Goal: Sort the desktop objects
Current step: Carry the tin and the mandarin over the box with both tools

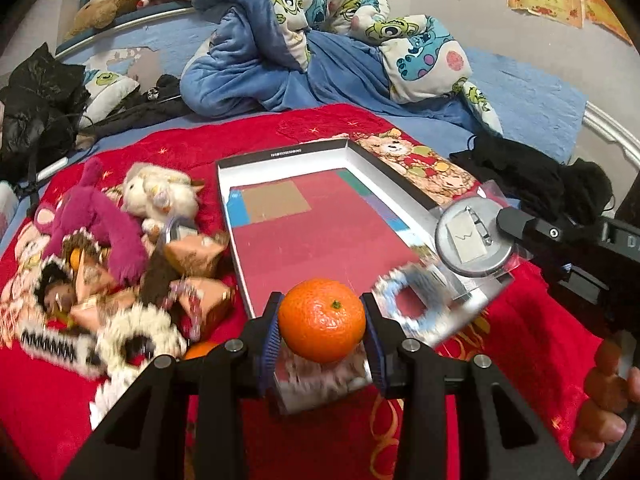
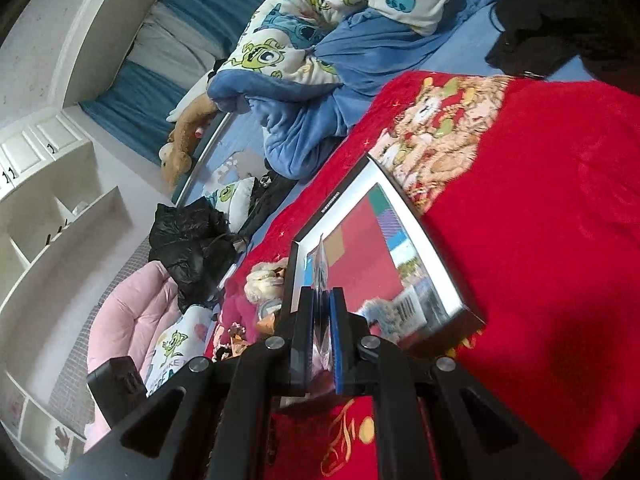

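My left gripper (image 1: 322, 320) is shut on an orange tangerine (image 1: 322, 320), held above the near end of an open box lid (image 1: 280, 156) with a red floor, on a red blanket (image 1: 520, 340). My right gripper (image 2: 321, 332) is shut on a clear plastic packet (image 2: 320, 264), seen edge-on; in the left wrist view that packet (image 1: 472, 240) holds a round silver disc at the box's right rim. A blurred silver ring (image 1: 416, 304) lies in the box near the tangerine. A heap of plush toys, scrunchies and snack packets (image 1: 120, 256) lies left of the box.
A rumpled blue cartoon quilt (image 1: 312, 40) lies behind the box. Black clothes (image 1: 528, 176) lie at the right and a black bag (image 1: 36, 108) at the left. A second tangerine (image 1: 200, 350) sits by the heap. White shelves (image 2: 48, 184) stand beyond the bed.
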`<state>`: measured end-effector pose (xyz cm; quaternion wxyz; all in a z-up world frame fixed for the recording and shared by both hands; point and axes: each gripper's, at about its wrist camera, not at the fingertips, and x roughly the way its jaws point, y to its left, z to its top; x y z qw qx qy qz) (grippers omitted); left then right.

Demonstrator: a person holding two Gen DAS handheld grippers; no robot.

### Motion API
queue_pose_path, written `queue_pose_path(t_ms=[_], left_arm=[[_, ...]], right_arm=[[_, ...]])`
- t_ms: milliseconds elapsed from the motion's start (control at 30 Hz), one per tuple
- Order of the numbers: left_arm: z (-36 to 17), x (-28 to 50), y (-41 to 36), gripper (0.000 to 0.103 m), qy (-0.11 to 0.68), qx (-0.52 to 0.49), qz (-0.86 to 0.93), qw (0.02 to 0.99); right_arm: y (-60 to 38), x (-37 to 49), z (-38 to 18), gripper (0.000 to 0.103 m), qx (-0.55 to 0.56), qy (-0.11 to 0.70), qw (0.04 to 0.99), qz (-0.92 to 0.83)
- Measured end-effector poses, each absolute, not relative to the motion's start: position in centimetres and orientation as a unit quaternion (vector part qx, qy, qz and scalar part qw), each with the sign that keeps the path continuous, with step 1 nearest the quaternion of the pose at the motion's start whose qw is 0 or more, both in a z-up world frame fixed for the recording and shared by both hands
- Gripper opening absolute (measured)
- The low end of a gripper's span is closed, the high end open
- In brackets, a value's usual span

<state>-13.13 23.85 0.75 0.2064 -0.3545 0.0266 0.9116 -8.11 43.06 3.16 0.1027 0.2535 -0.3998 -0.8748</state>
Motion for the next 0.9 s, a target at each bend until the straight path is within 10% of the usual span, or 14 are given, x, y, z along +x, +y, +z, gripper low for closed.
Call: queue_pose_path(t_ms=[900], left_arm=[[-3.0, -18.3, 26.4, 0.039, 0.055, -0.359, 0.914, 0.182]], right_arm=[[38.1, -16.4, 0.1, 0.008, 0.331, -0.265, 0.024, -0.905]])
